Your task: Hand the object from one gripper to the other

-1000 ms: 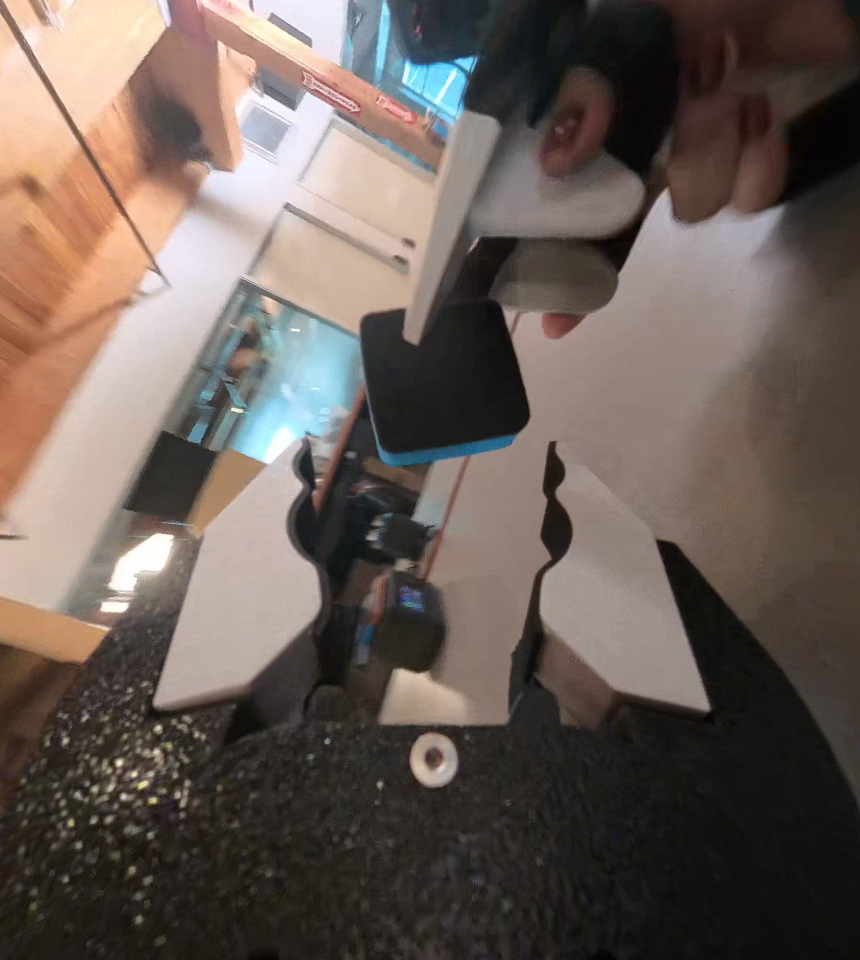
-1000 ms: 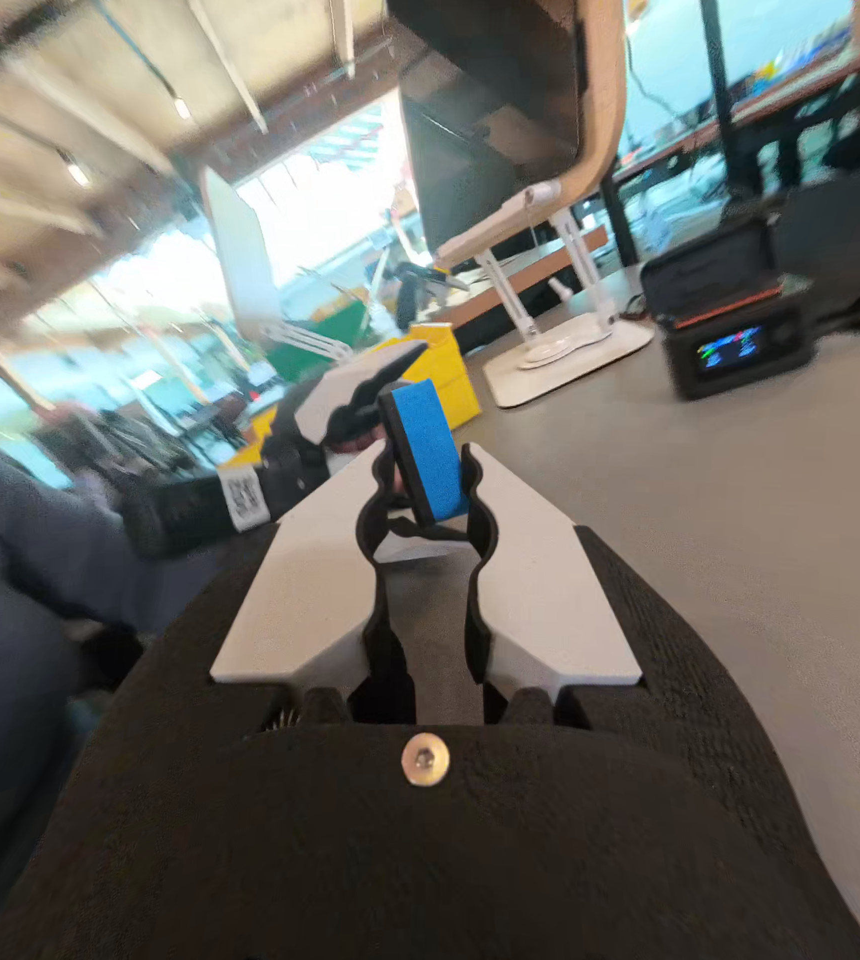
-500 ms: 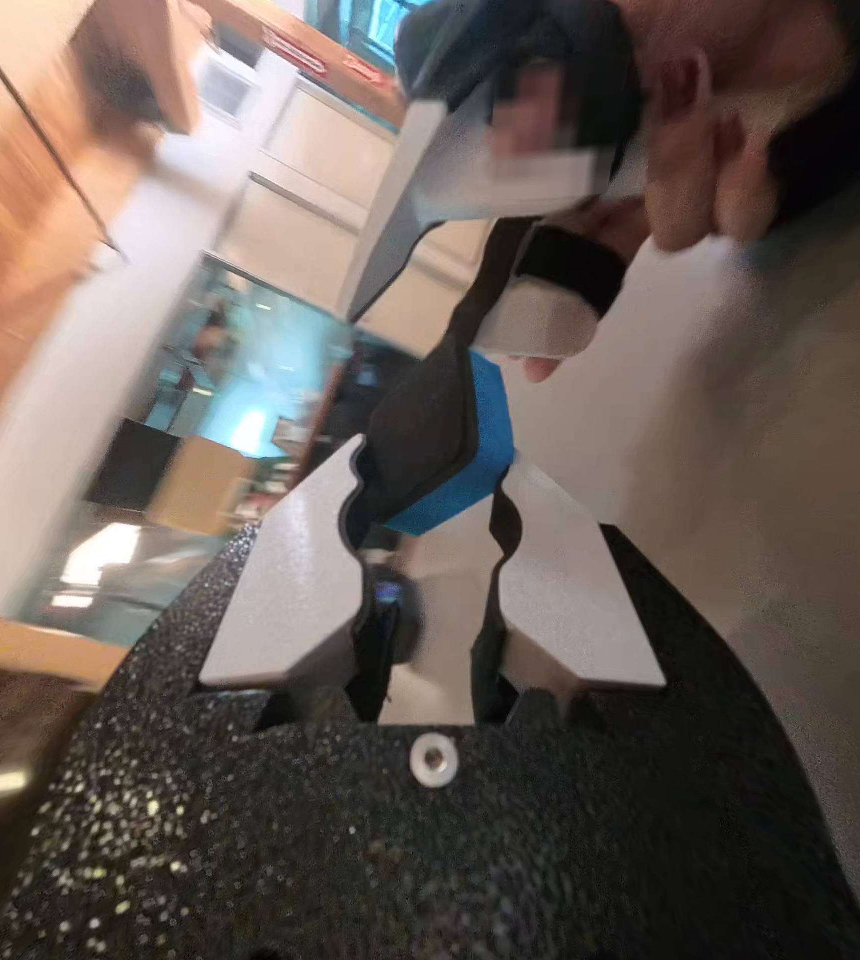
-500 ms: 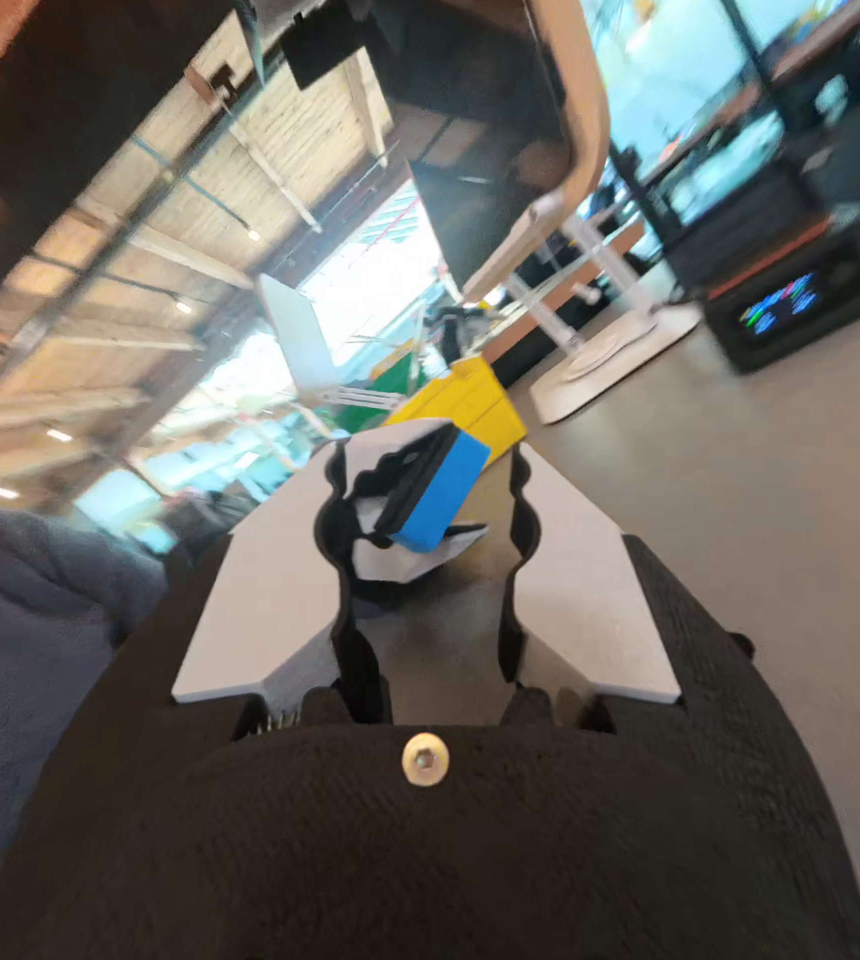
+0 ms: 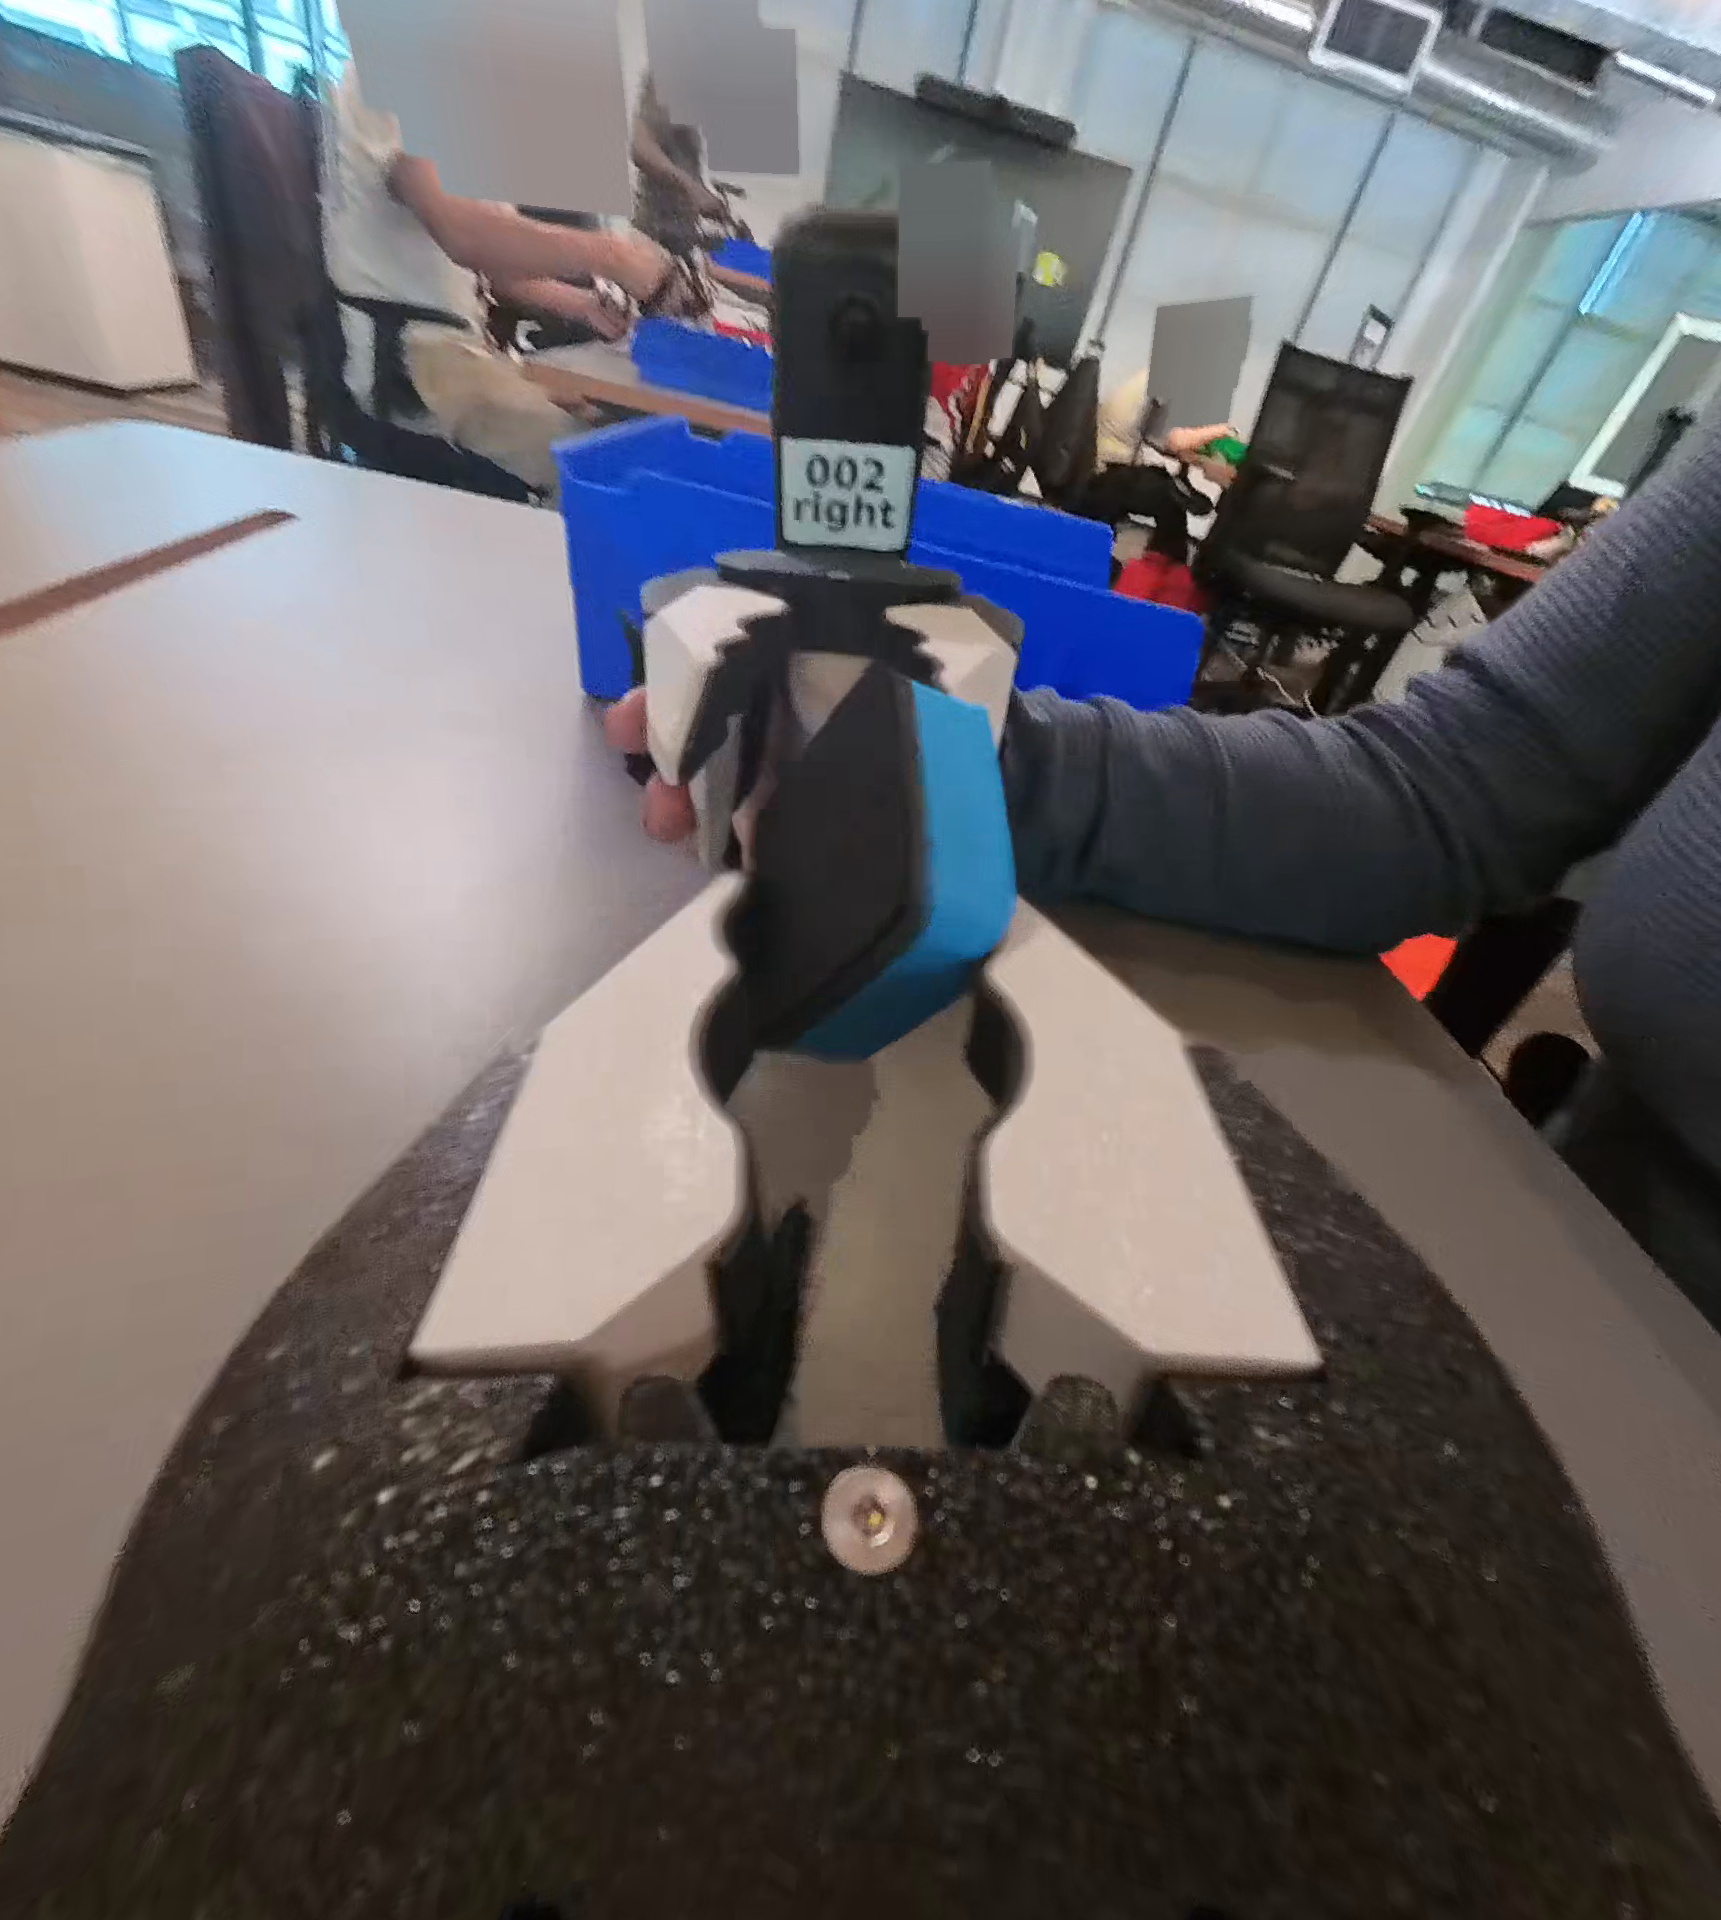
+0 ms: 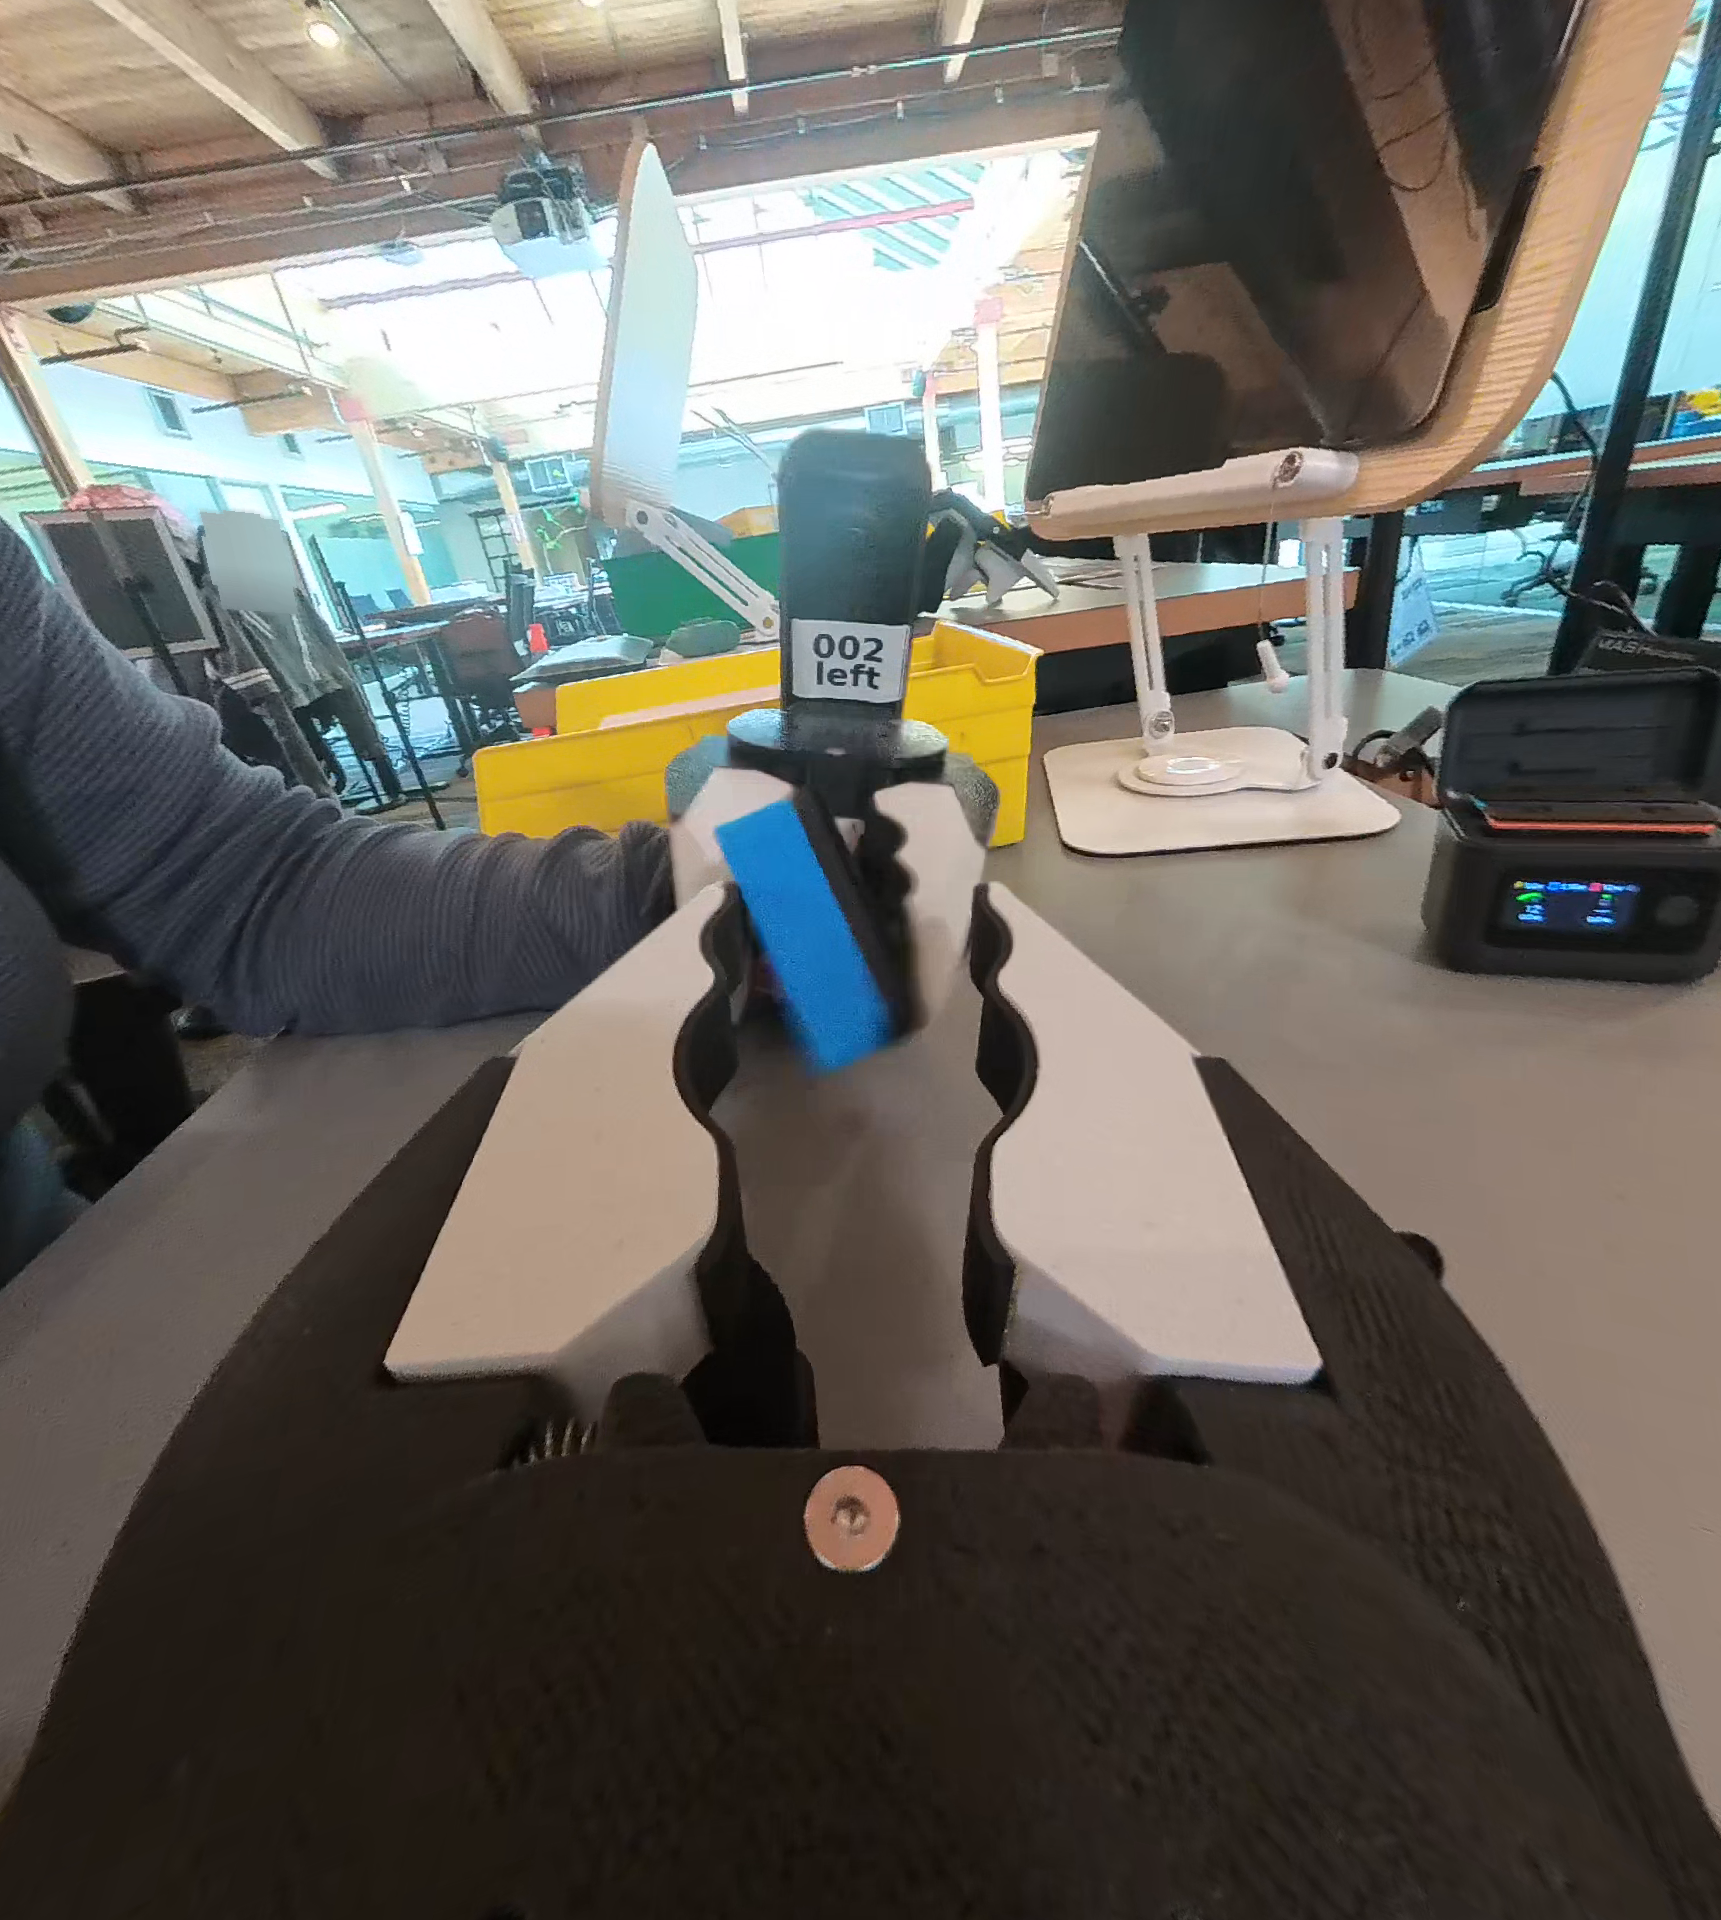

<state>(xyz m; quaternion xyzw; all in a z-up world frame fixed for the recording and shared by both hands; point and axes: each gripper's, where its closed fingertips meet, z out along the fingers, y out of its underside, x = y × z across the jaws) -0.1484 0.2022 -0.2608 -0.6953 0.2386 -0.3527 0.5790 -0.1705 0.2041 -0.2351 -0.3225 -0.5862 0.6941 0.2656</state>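
Note:
The object is a flat pad, black on one face and blue on the other [image 5: 949,883]. My left gripper [image 5: 861,935] is shut on it at the fingertips and holds it on edge above the grey table [image 5: 212,831]. The right gripper [image 5: 825,665] faces me just beyond the pad. In the right wrist view the pad [image 6: 794,935] stands tilted between the tips of my right gripper [image 6: 851,914], which is open, with a gap showing on the pad's right side. The left gripper [image 6: 825,821] sits behind the pad there.
A blue bin [image 5: 648,520] stands on the table behind the grippers. A yellow bin [image 6: 970,675], a white lamp stand [image 6: 1220,790] and a black case with a small screen [image 6: 1573,883] sit at the far side. A person's grey sleeve [image 5: 1251,790] reaches in. People sit at desks behind. Left and right tips are no more than a few centimetres apart.
My right gripper, shut on the pad a second ago, has opened and let go. My left gripper has closed on the pad. Both grippers have swung level and face each other.

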